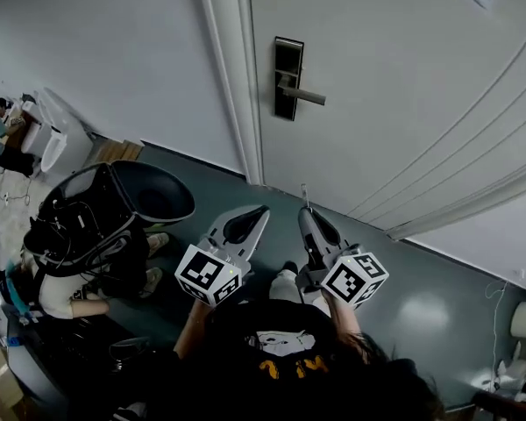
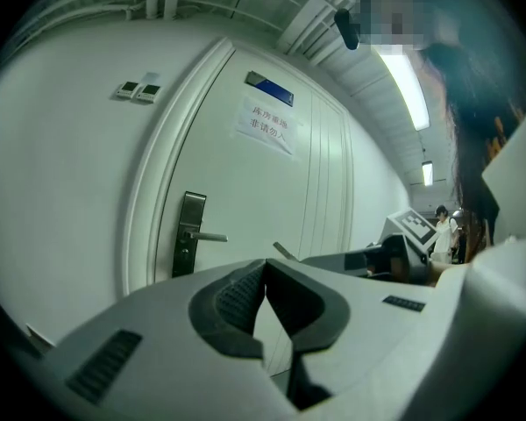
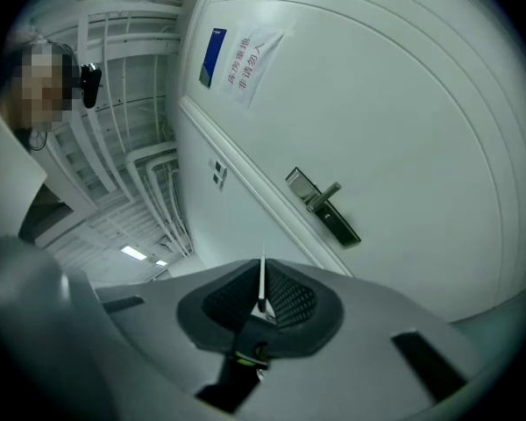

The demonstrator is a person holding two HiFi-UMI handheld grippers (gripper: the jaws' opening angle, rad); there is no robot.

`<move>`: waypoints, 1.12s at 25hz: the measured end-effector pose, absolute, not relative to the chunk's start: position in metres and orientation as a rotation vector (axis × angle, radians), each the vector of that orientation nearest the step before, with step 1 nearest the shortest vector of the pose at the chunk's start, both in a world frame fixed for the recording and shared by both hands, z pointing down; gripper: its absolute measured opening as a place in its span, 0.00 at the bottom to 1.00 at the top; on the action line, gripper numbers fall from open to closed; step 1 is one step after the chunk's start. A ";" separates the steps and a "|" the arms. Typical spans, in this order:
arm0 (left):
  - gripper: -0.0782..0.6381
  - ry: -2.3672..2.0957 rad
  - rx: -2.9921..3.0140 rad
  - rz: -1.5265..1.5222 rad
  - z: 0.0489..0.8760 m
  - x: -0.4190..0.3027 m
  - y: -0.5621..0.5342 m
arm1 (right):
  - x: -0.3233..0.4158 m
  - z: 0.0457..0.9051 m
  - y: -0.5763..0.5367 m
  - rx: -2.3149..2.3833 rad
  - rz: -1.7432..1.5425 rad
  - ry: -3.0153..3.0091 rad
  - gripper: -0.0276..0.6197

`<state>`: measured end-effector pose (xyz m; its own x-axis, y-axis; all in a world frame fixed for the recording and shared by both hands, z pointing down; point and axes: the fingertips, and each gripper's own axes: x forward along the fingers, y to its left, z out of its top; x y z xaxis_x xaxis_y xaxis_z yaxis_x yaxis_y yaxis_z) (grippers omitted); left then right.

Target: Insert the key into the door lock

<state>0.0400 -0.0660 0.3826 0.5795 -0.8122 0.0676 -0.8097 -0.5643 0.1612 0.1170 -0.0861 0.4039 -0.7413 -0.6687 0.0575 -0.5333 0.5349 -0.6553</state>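
Between right fingers (image 3: 291, 299), slim silvery key (image 3: 262, 279)

The glossy grey-green floor (image 1: 438, 310) carries pale wooden boards (image 1: 116, 152) at ten o'clock and a small heap of white clutter (image 1: 507, 377) at four o'clock.

The left gripper (image 1: 261, 209) and right gripper (image 1: 305, 210) are pale grey moulded shells that taper toward the fingers. The fingers are lined with dark ribbed pads (image 2: 237, 298). Behind the fingers, each gripper carries a white cube (image 1: 208, 274) with black square markers. Dark rectangular slots (image 2: 105, 367) flank the pads. The person wears a black top (image 1: 237, 358) with white and yellow print.
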 end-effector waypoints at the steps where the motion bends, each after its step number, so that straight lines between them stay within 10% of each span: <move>1: 0.12 -1.376 2.622 -0.014 0.384 0.041 -0.073 | 0.118 0.406 -0.095 -1.008 -1.008 2.575 0.08; 28: 0.12 -1.408 2.598 0.073 0.394 0.028 -0.164 | 0.103 0.435 -0.200 -0.952 -1.171 2.510 0.08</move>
